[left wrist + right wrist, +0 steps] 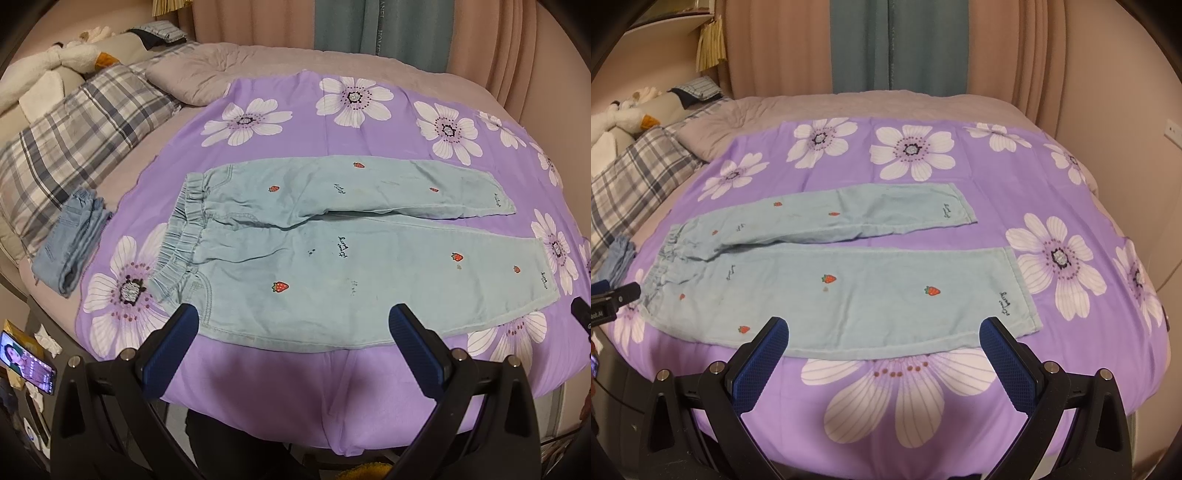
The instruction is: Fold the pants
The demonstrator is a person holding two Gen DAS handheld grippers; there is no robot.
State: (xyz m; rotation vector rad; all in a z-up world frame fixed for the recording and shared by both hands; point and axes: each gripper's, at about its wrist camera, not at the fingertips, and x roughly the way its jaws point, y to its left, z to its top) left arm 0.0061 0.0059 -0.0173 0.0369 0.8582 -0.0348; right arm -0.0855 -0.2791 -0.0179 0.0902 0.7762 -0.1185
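Observation:
Light blue pants (332, 258) with small strawberry prints lie flat and spread out on a purple flowered sheet (369, 122), waistband to the left, both legs running right. They also show in the right wrist view (849, 291). My left gripper (295, 325) is open and empty, hovering over the pants' near edge by the waist end. My right gripper (884, 336) is open and empty, over the near edge of the near leg. The tip of the left gripper shows at the left edge of the right wrist view (617, 295).
A folded pair of blue jeans (74, 243) lies left of the pants on the bed. Plaid pillows (74, 147) and plush toys (66, 59) sit at the far left. A lit phone (26, 362) stands beside the bed. Curtains (886, 44) hang behind.

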